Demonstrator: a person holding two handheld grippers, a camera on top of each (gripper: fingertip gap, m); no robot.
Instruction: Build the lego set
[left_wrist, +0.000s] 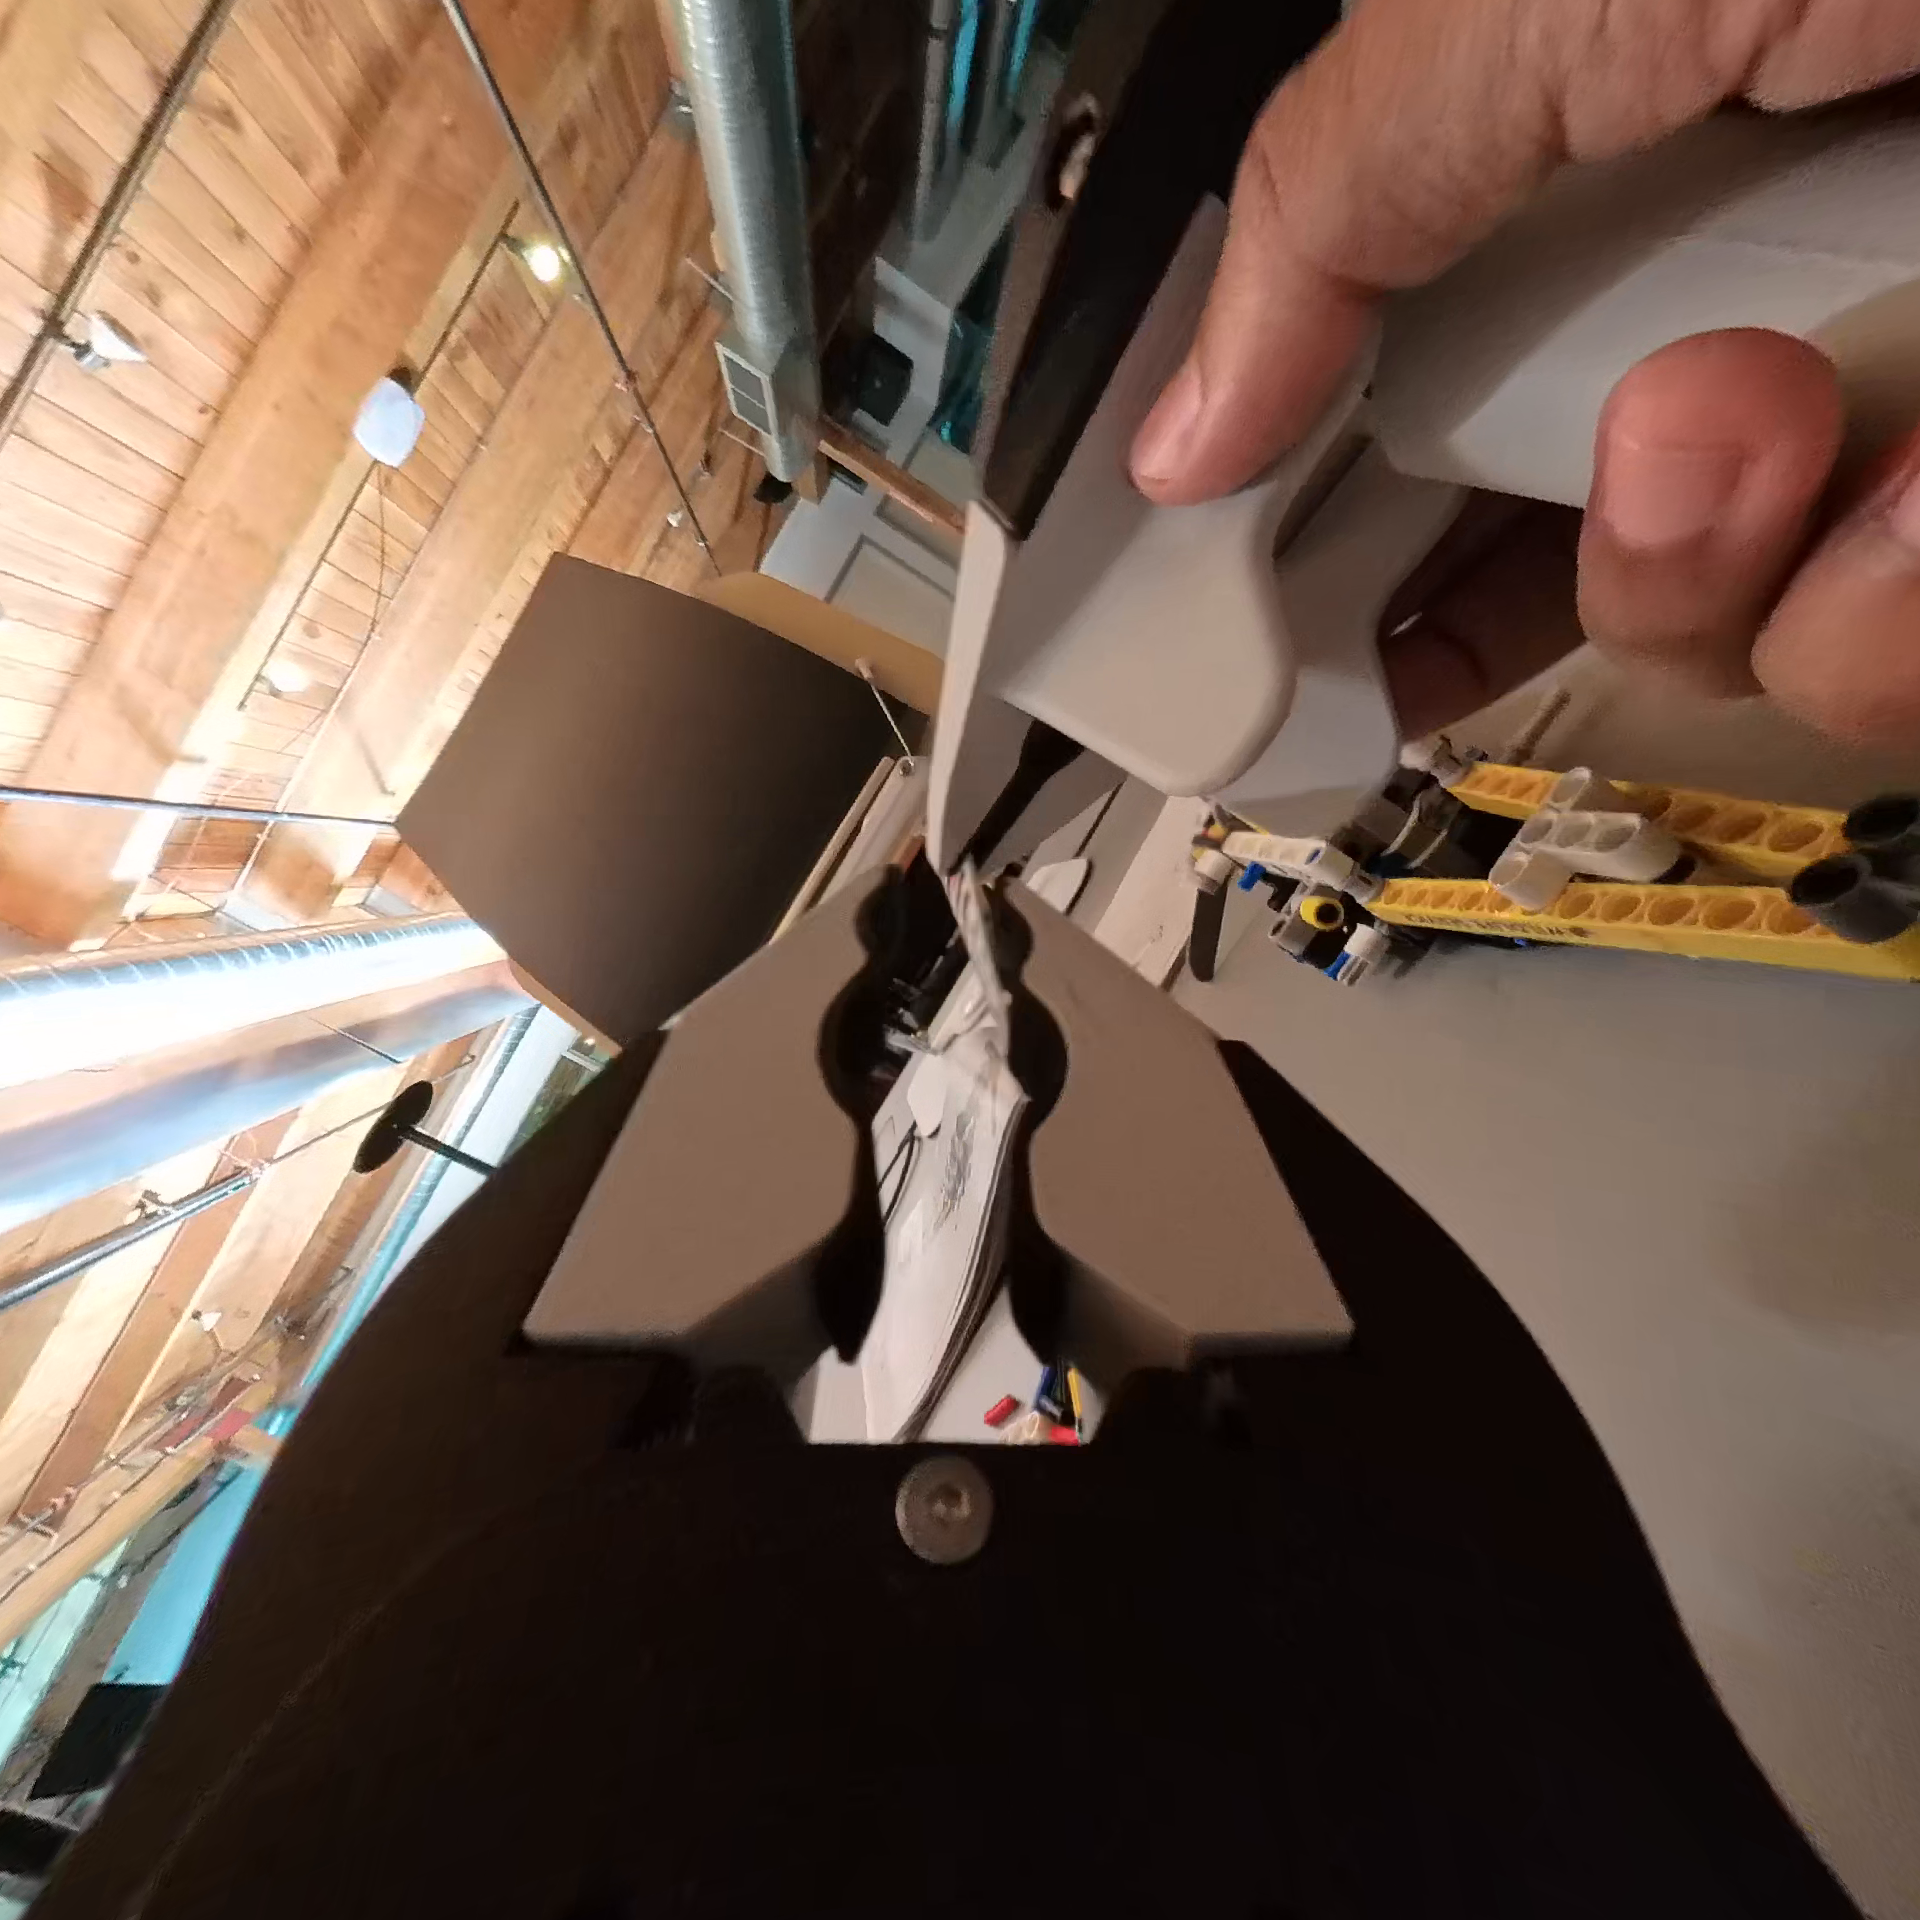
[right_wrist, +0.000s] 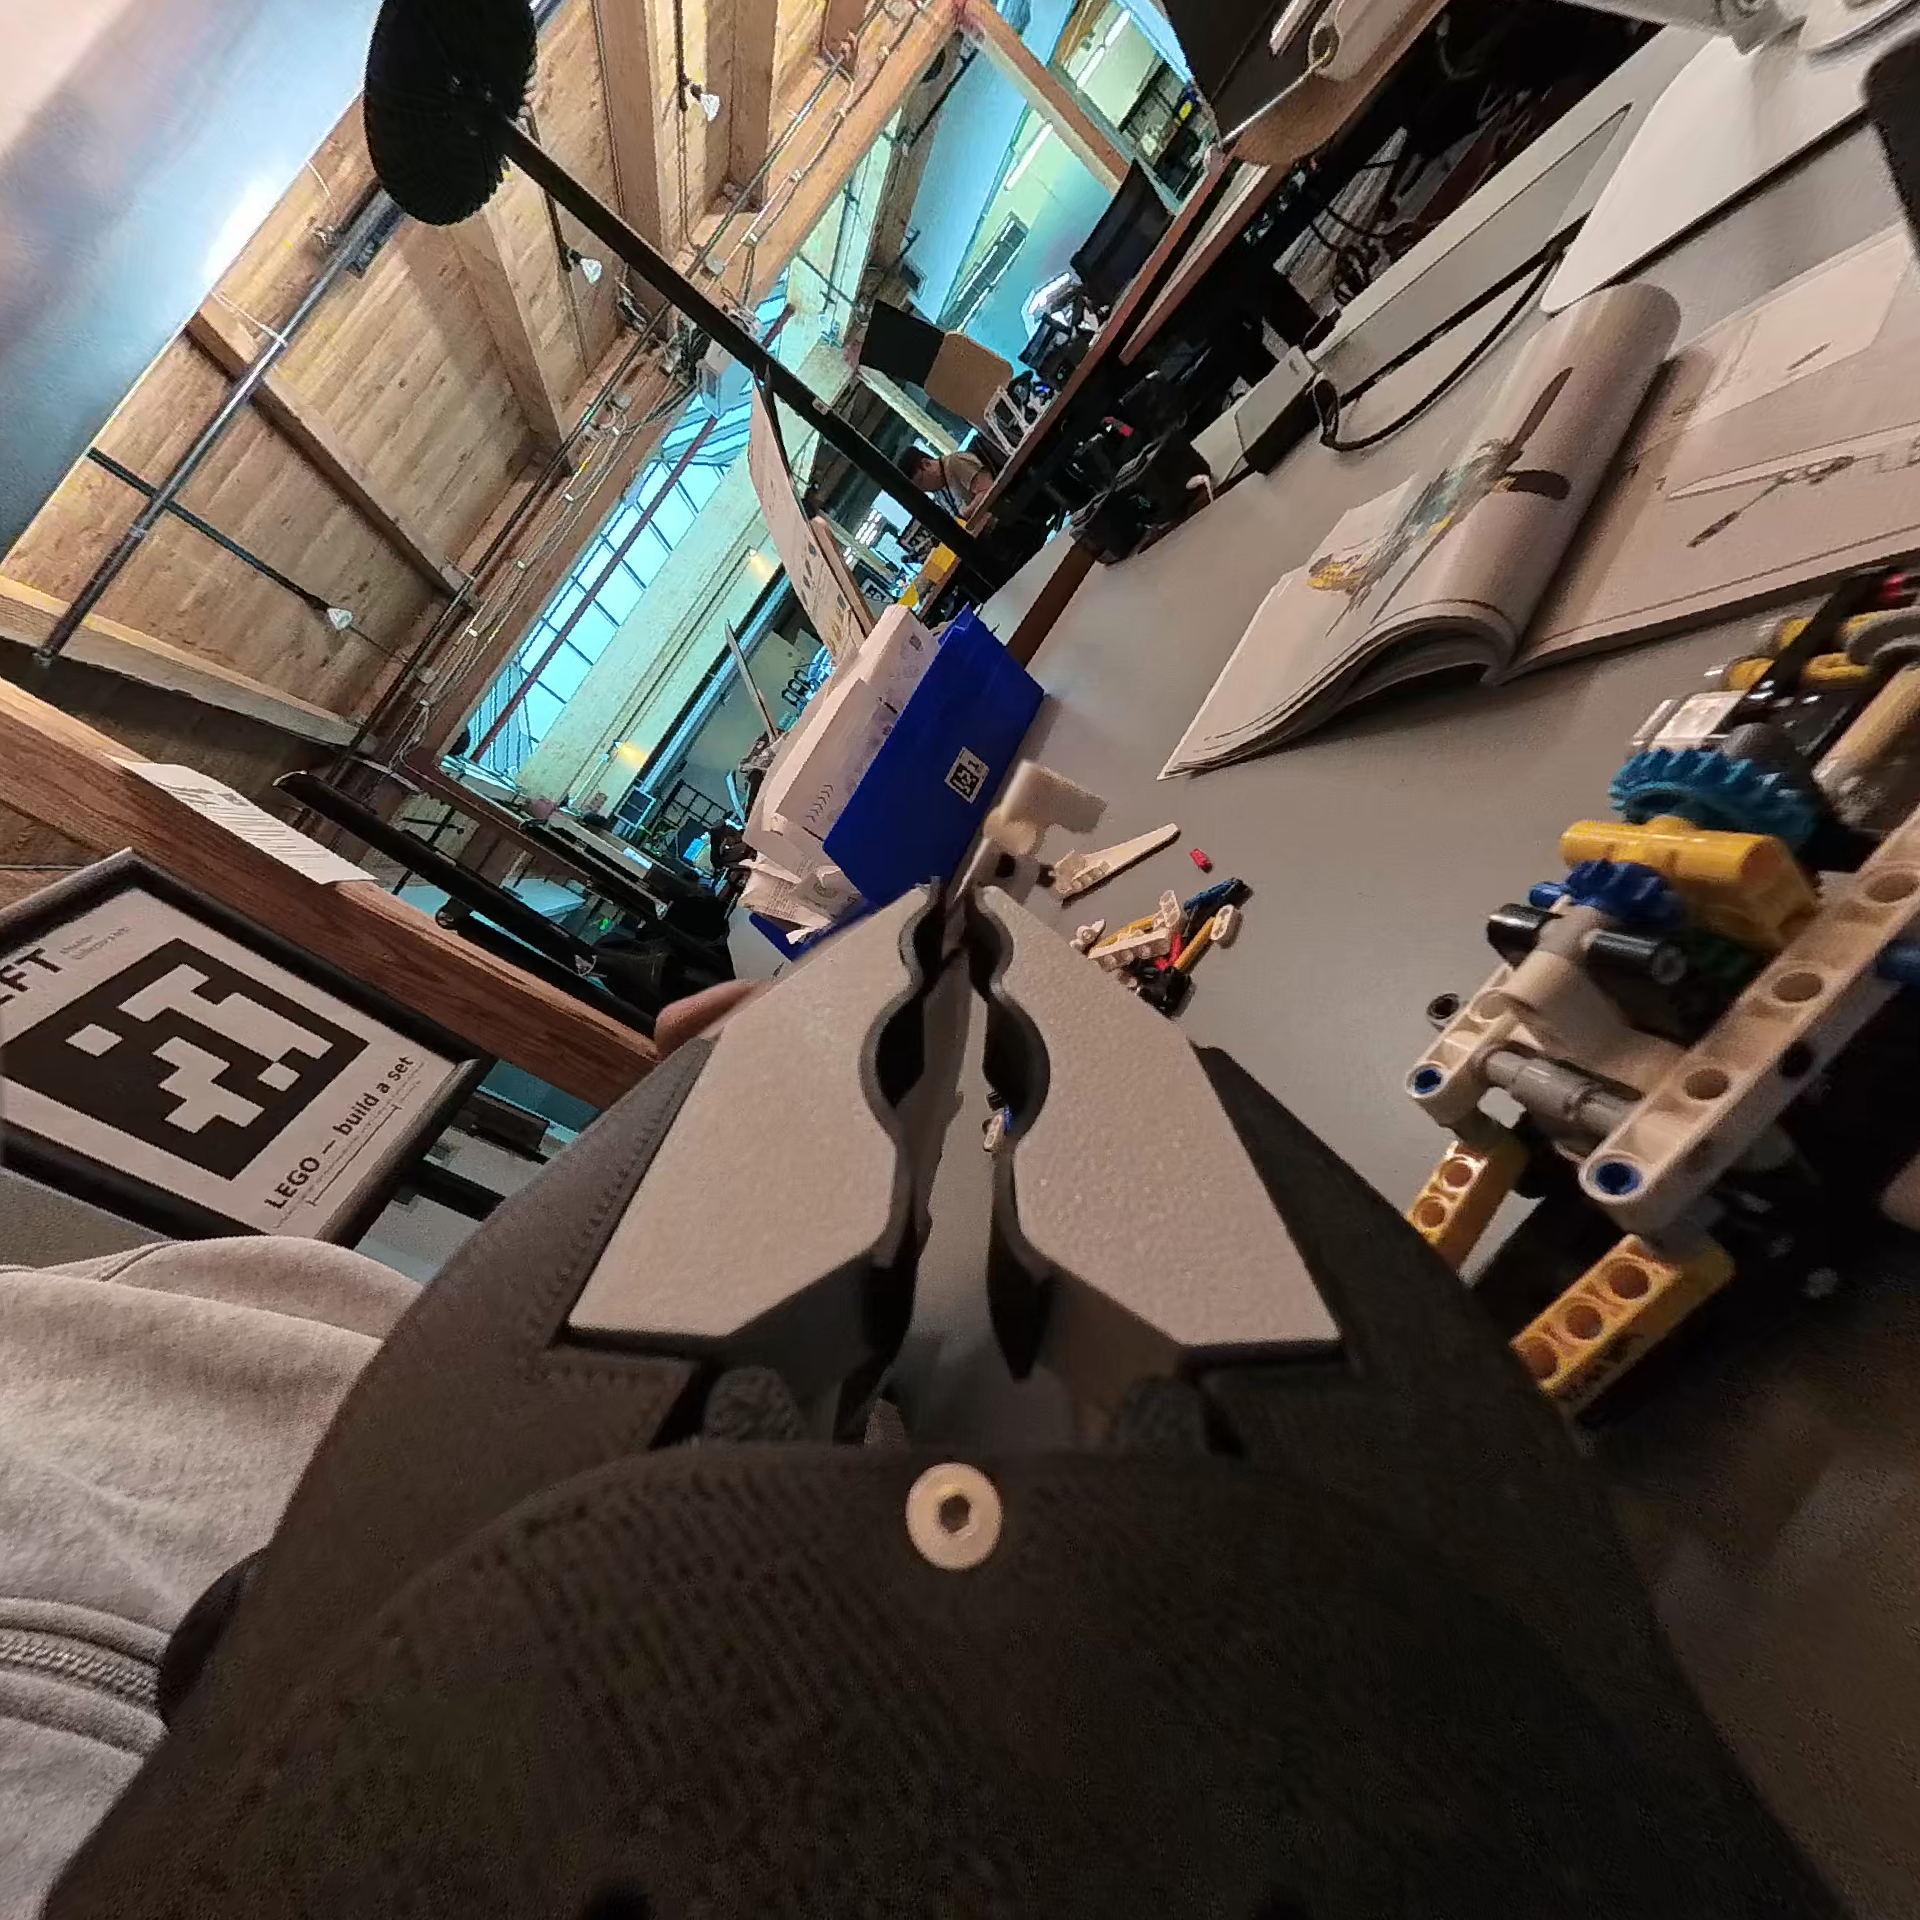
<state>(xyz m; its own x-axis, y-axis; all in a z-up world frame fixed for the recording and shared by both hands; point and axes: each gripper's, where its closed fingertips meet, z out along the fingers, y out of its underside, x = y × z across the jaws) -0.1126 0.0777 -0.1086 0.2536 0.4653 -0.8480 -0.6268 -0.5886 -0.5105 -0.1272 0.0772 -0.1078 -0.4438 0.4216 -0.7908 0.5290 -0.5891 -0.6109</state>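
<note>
While my right gripper (right_wrist: 954, 914) is holding its tips pressed together on nothing, my left gripper (left_wrist: 961, 894) is pinching the instruction booklet (left_wrist: 971, 1143) page edge; the yellow lego model (left_wrist: 1621, 894) is sitting on the grey table (left_wrist: 1507, 1195) nearby.

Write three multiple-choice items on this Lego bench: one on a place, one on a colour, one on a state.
1. Where do the loose Lego pieces lie?
A. On the grey table
B. In the blue bin
C. On the open booklet

2. What colour is the large gear on the model?
A. Red
B. Blue
C. Green

3. How is the right gripper?
A. Wide open
B. Shut, tips together
C. Out of view

Key: 1 A, they are scattered on the bare tabletop; 2 B, its teeth are blue; 3 B, the tips nearly meet.
</note>
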